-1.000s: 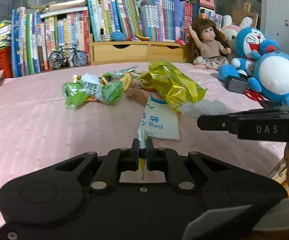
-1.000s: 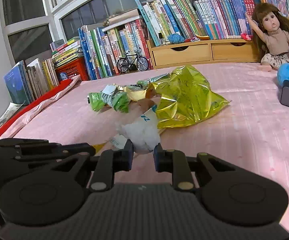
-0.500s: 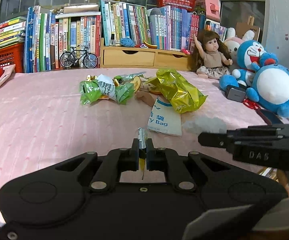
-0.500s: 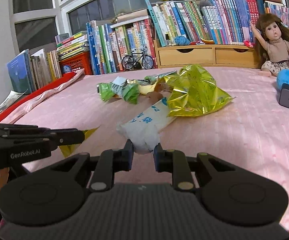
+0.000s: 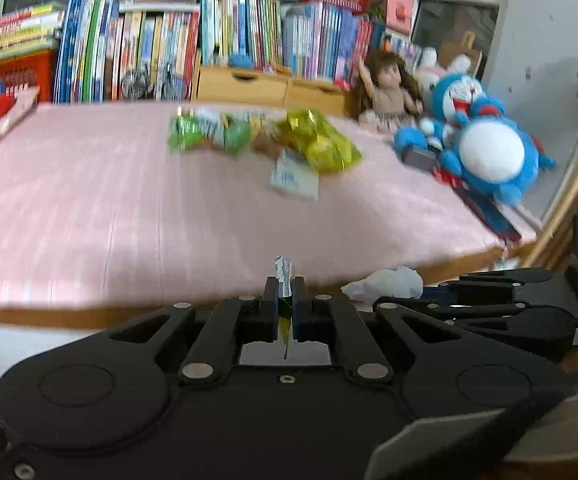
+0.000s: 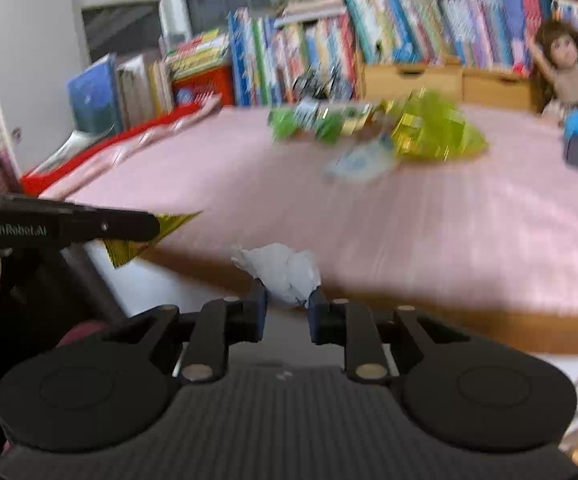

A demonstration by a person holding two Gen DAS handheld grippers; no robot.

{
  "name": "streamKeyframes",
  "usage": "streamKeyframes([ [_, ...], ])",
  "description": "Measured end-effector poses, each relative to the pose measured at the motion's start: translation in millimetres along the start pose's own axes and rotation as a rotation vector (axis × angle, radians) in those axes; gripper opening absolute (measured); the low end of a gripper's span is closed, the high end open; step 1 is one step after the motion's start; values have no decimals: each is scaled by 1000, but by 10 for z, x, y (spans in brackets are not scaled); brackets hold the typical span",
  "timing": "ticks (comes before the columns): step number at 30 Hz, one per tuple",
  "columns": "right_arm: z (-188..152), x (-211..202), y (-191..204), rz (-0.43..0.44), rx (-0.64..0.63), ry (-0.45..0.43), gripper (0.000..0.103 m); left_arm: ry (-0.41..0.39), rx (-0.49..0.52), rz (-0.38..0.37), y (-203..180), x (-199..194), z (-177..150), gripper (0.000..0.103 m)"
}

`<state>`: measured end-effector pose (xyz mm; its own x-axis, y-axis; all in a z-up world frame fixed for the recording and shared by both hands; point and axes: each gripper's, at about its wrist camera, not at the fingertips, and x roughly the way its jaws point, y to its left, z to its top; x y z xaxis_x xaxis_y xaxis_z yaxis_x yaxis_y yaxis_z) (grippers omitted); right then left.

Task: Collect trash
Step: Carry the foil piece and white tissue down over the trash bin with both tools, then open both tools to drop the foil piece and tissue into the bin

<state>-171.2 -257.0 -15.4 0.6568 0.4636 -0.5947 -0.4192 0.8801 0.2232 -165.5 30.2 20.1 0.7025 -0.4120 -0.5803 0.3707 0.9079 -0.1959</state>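
Left wrist view: my left gripper (image 5: 285, 294) pinches a foil scrap (image 5: 284, 270) at lower centre; my right gripper (image 6: 287, 300) clamps a white wad (image 6: 279, 270). Remaining wrappers (image 5: 265, 136) lie ahead, upper centre on the pink worktop (image 5: 89, 200), about equally far from both.

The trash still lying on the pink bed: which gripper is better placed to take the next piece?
Neither is free: the left gripper is shut on a foil wrapper, the right gripper on a crumpled tissue. Both are off the bed's edge. After dropping, probably the right; the white bag lies straight ahead of it.
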Motion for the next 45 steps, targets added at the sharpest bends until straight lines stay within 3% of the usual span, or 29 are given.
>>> streamKeyframes([
  [8, -415, 245, 52, -15, 47, 174, 25, 184, -58, 16, 42, 97, -510, 6],
  [13, -647, 465, 127, -42, -9, 251, 28, 201, -90, 84, 126, 376, -792, 6],
  [19, -888, 791, 211, -58, -35, 343, 28, 395, -205, 129, 268, 846, -1082, 6],
  [28, -926, 849, 285, -56, -49, 357, 33, 413, -182, 121, 245, 895, -1135, 10],
  [31, -923, 873, 282, -56, -45, 355, 49, 427, -175, 120, 207, 957, -1100, 13],
  [32, -920, 882, 287, -52, -42, 354, 51, 430, -175, 124, 197, 965, -1096, 16],
  [33, -922, 884, 288, -50, -38, 359, 52, 433, -174, 127, 188, 980, -1099, 25],
  [34, -921, 879, 283, -51, -38, 358, 55, 437, -173, 134, 182, 985, -1094, 42],
  [36, -914, 878, 272, -52, -39, 358, 58, 437, -173, 156, 196, 998, -1058, 52],
  [45, -879, 857, 267, -54, -35, 345, 64, 433, -171, 168, 199, 995, -1014, 55],
])
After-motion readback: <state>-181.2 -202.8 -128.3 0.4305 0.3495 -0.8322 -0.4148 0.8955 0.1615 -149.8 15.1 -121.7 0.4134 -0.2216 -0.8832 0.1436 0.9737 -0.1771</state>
